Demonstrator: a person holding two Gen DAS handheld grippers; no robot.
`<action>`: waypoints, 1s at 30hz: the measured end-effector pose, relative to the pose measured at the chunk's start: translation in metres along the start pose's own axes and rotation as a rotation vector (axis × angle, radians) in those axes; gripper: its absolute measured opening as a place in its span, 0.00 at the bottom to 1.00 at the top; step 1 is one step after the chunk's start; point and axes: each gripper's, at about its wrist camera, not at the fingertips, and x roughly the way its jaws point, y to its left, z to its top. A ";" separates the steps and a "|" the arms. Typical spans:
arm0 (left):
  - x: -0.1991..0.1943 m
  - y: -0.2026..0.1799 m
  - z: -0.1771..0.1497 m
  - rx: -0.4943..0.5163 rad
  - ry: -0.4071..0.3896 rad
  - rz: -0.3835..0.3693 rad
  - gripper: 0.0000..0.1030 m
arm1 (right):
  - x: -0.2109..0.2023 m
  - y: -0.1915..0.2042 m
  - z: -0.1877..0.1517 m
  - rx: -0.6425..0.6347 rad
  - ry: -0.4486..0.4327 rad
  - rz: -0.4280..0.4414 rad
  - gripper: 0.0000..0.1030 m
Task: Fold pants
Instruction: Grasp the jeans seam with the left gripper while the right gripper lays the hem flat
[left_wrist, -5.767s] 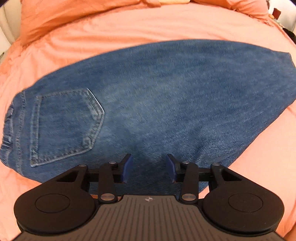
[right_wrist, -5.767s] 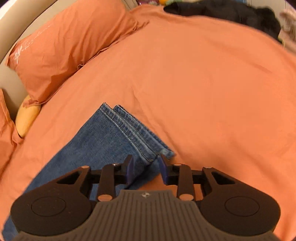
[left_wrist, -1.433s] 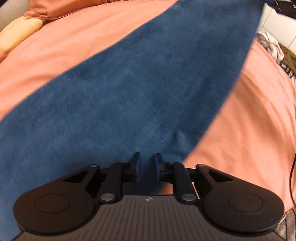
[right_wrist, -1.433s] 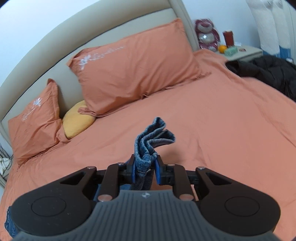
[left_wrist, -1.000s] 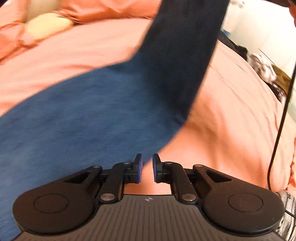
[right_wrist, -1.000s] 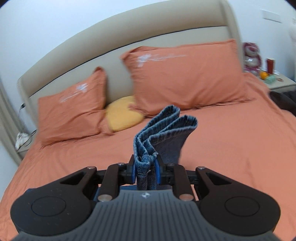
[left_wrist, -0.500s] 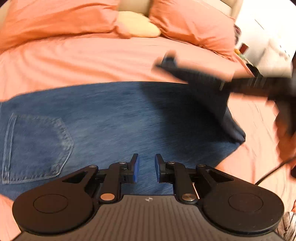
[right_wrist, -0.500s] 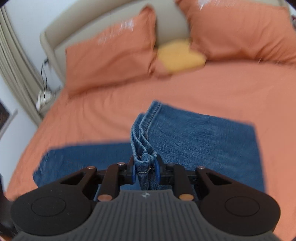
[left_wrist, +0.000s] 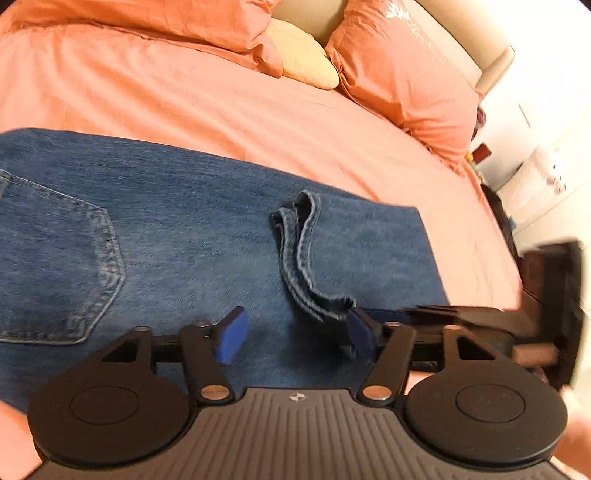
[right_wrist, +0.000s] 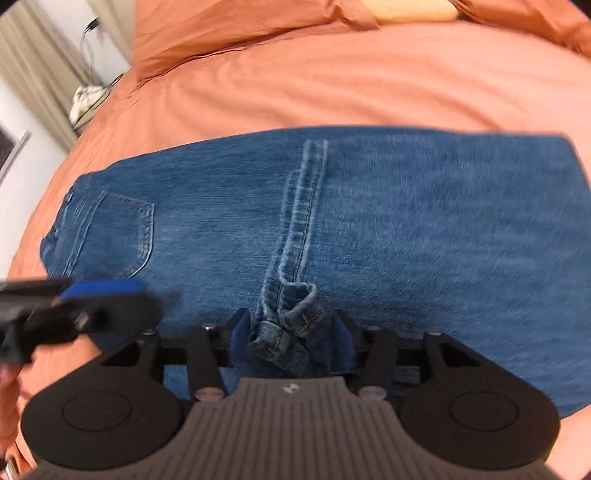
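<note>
Blue jeans (left_wrist: 177, 221) lie on the orange bed, folded once so the leg hems (left_wrist: 299, 258) rest across the middle, right of the back pocket (left_wrist: 62, 266). In the right wrist view the jeans (right_wrist: 424, 229) fill the middle and the hems (right_wrist: 295, 236) run up from my fingers. My left gripper (left_wrist: 295, 334) is open and empty, low over the denim. My right gripper (right_wrist: 291, 334) is open, with the hem corner lying loose between its fingers. It also shows, blurred, at the right edge of the left wrist view (left_wrist: 461, 317).
Orange pillows (left_wrist: 402, 70) and a yellow cushion (left_wrist: 303, 59) lie at the head of the bed. The orange sheet (right_wrist: 332, 81) spreads beyond the jeans. A bedside area with white cloth and cables (right_wrist: 86, 101) is at far left. Dark items sit past the bed's right edge (left_wrist: 498, 206).
The right gripper carried the leg hems over the jeans, laid them across the middle and opened. The left gripper, nearly shut before, has opened wide.
</note>
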 end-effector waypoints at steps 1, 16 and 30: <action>0.004 0.001 0.003 -0.011 -0.006 -0.001 0.73 | -0.007 -0.002 0.002 -0.023 -0.008 -0.009 0.50; 0.100 0.004 0.039 -0.126 -0.058 0.011 0.31 | -0.093 -0.179 0.014 0.039 -0.094 -0.374 0.38; 0.089 -0.029 0.045 0.205 -0.074 0.202 0.09 | -0.043 -0.208 0.079 0.151 -0.221 -0.225 0.08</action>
